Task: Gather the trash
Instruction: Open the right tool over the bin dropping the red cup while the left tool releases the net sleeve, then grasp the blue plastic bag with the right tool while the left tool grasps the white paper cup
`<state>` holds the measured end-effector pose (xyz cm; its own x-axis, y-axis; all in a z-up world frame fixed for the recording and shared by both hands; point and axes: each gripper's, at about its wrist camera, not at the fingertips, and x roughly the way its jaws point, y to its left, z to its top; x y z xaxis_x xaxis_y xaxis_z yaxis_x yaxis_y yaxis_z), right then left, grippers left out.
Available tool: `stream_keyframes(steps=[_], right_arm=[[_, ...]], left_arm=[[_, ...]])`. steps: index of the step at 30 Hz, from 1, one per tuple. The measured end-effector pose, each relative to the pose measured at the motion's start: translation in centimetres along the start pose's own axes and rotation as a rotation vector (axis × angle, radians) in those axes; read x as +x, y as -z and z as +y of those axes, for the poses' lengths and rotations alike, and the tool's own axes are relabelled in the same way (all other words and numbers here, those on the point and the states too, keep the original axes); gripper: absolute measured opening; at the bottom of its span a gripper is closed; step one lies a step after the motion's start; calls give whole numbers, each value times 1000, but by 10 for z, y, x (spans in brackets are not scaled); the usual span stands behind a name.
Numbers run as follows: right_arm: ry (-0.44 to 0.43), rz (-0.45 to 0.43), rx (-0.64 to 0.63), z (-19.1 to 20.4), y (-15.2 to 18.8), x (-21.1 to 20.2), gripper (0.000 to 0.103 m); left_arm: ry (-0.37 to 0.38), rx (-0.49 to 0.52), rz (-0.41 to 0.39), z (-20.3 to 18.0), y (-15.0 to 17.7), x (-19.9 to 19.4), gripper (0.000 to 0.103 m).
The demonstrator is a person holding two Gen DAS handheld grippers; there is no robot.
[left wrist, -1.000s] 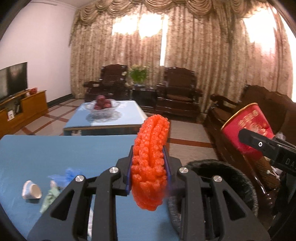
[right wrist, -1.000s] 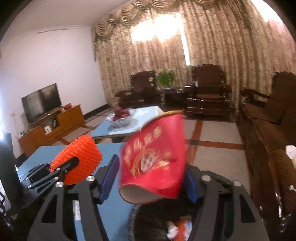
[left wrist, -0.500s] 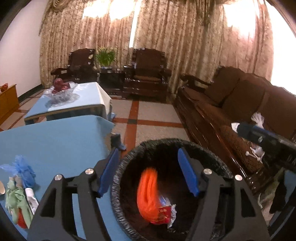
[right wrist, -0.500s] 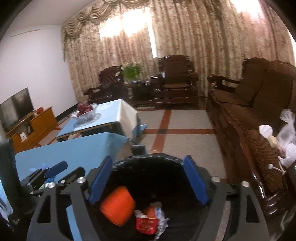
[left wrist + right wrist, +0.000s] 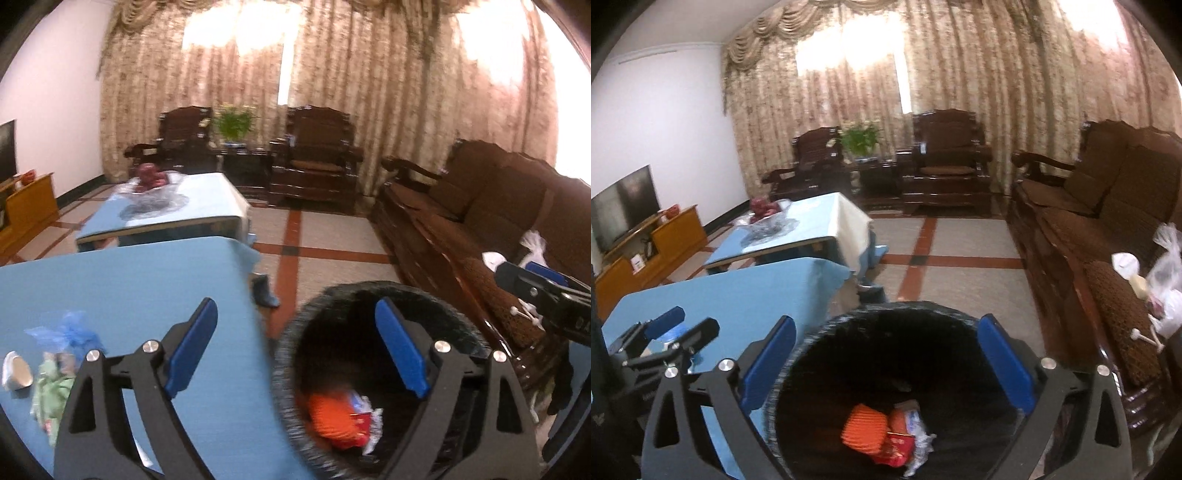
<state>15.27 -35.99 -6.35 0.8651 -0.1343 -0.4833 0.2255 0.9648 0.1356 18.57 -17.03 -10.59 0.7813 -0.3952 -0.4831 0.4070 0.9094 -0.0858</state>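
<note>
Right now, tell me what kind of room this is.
Most likely a home living room: a dark wooden sofa along one side, carved armchairs before heavy curtains, and a television on a low cabinet.

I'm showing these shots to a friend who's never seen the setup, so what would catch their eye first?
Probably the black trash bin low in the foreground beside the blue-clothed table, with the bright orange foam net lying at its bottom among red and white wrappers. Next, both blue-padded tongs, the left tongs and right tongs, hang over it, jaws opening and empty. A little heap of trash waits on the table's left.
</note>
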Motion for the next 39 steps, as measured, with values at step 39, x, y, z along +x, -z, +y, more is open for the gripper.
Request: stream_keyframes(steps=[39], right_arm=[[-440,173,-276,330,82,149,87]], left_arm=[[-659,-257,81,335,83,-101,86]])
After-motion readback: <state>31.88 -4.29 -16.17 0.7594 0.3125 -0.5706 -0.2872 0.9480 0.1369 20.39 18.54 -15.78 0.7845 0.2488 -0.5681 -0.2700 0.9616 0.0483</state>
